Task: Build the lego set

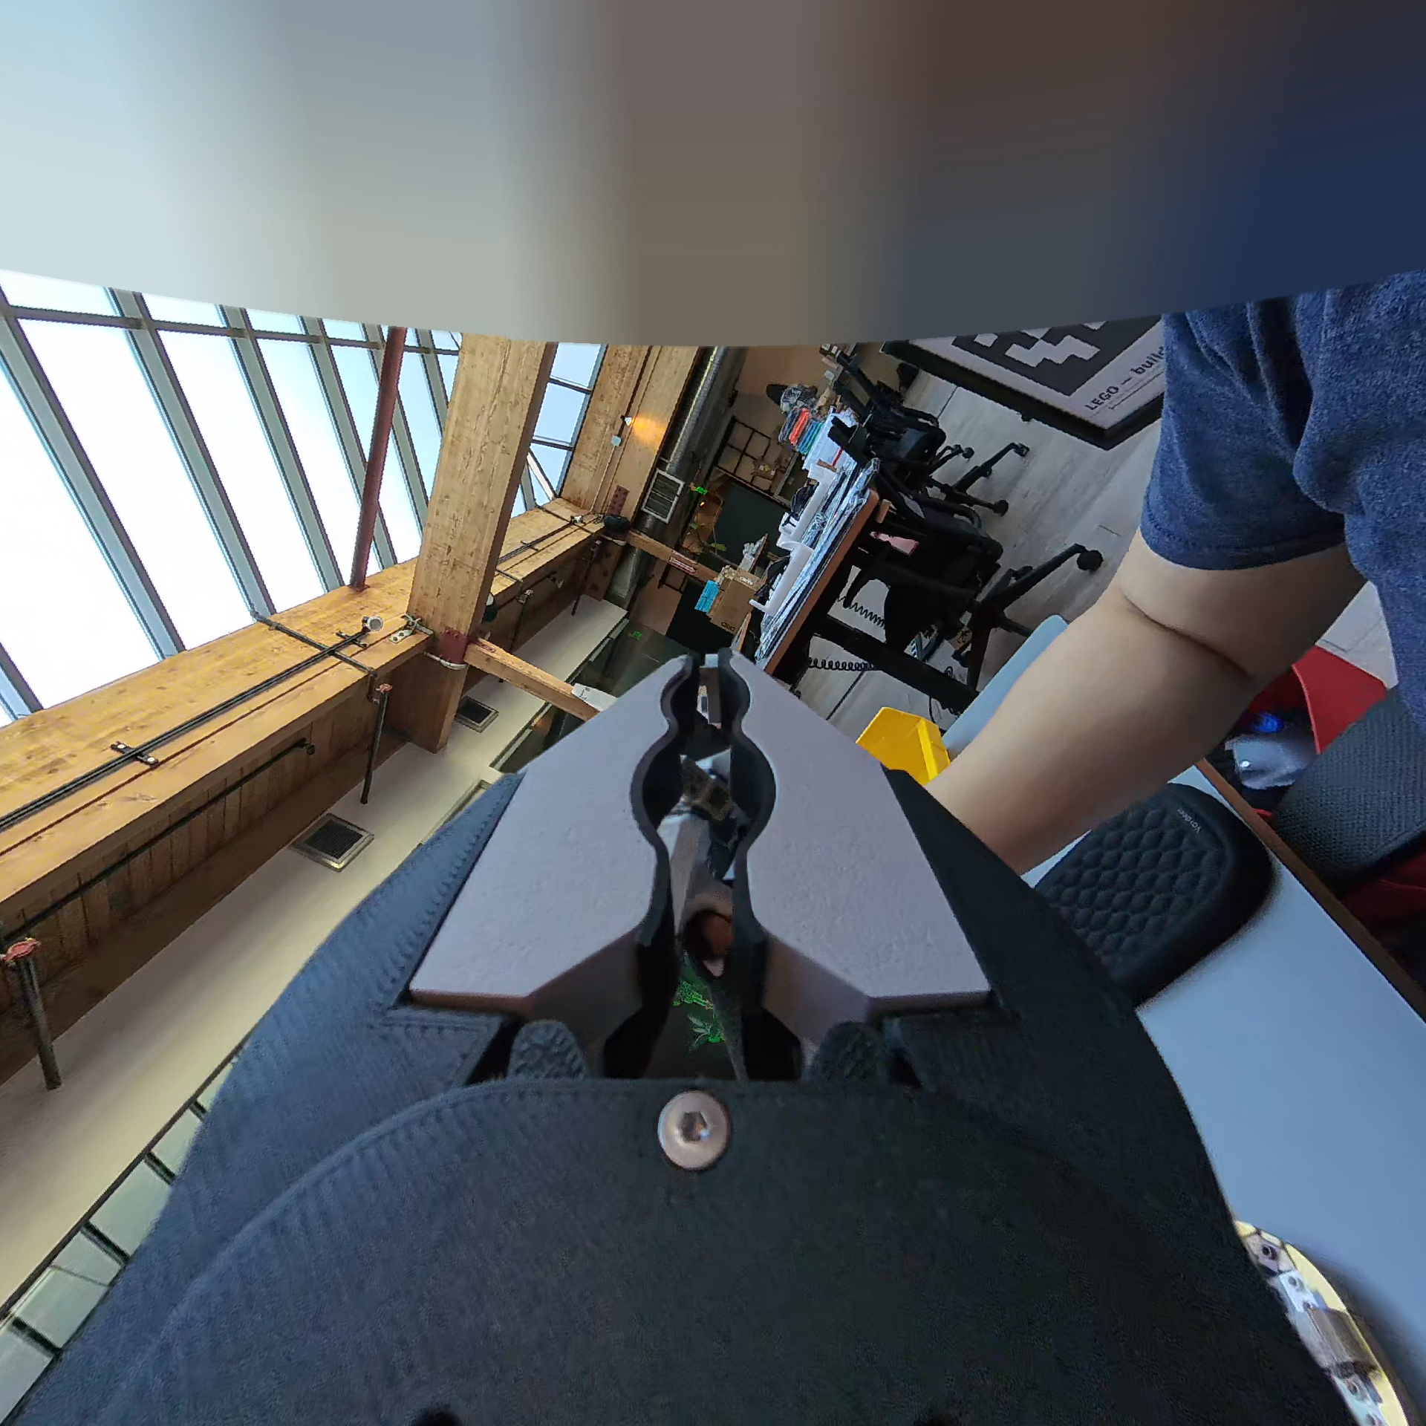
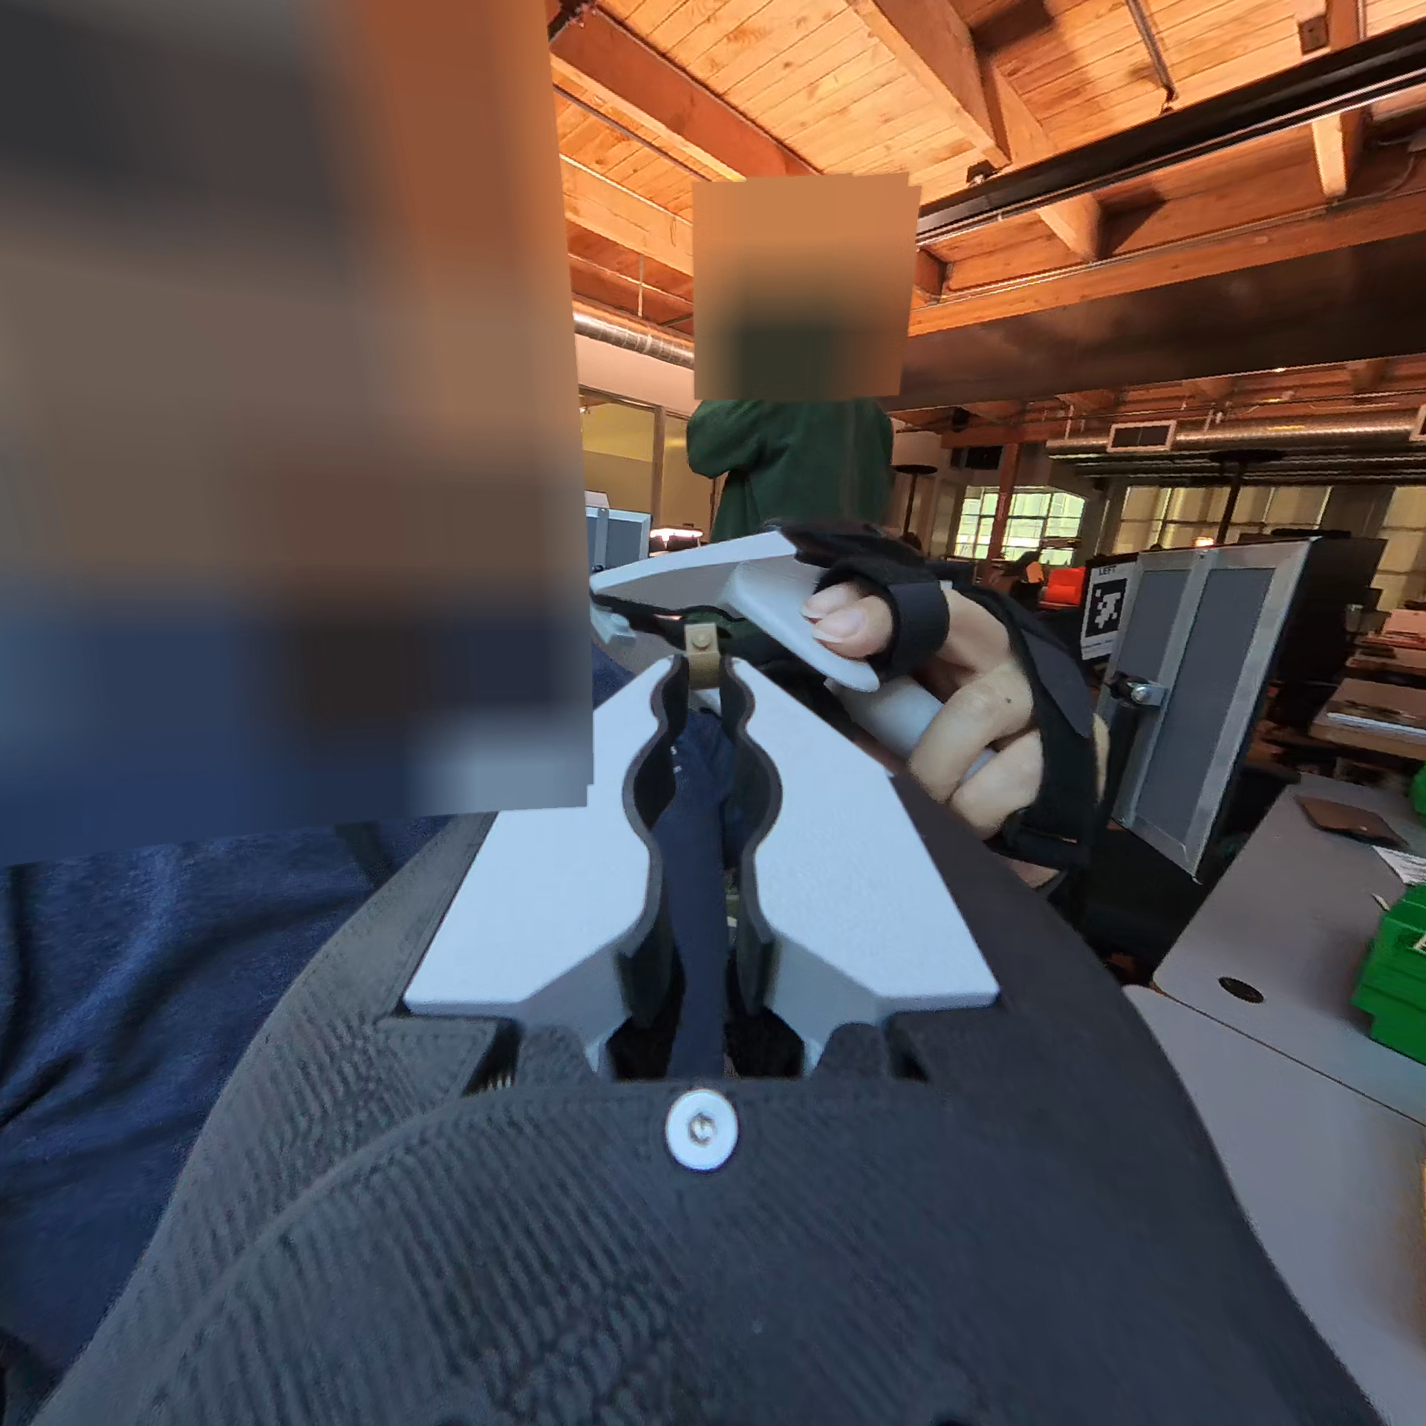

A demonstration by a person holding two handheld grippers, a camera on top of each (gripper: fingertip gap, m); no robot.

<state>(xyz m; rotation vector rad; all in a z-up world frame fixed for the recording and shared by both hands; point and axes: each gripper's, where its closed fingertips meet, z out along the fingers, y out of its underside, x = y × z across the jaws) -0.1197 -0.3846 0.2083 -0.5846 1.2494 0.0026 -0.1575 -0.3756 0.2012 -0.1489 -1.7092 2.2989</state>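
Note:
Both grippers are raised off the table and point into the room. My right gripper [image 2: 701, 670] is shut on a small tan lego piece [image 2: 701, 656], pinched at the fingertips with a stud on top. Just beyond it a gloved hand [image 2: 964, 694] holds the white body of my left gripper [image 2: 718, 571]. In the left wrist view my left gripper [image 1: 707, 679] has its jaws almost together. A small dark piece [image 1: 714, 694] sits between the tips; I cannot tell what kind it is.
A white table [image 1: 1273, 1080] bears a black wrist pad [image 1: 1150, 872], a yellow bin [image 1: 903, 741] and a red bin [image 1: 1327, 687]. The person's bare arm [image 1: 1080, 694] crosses at the right. Green bins [image 2: 1397, 980] and a grey panel [image 2: 1204, 694] stand at the right. A person in green [image 2: 787, 463] stands behind.

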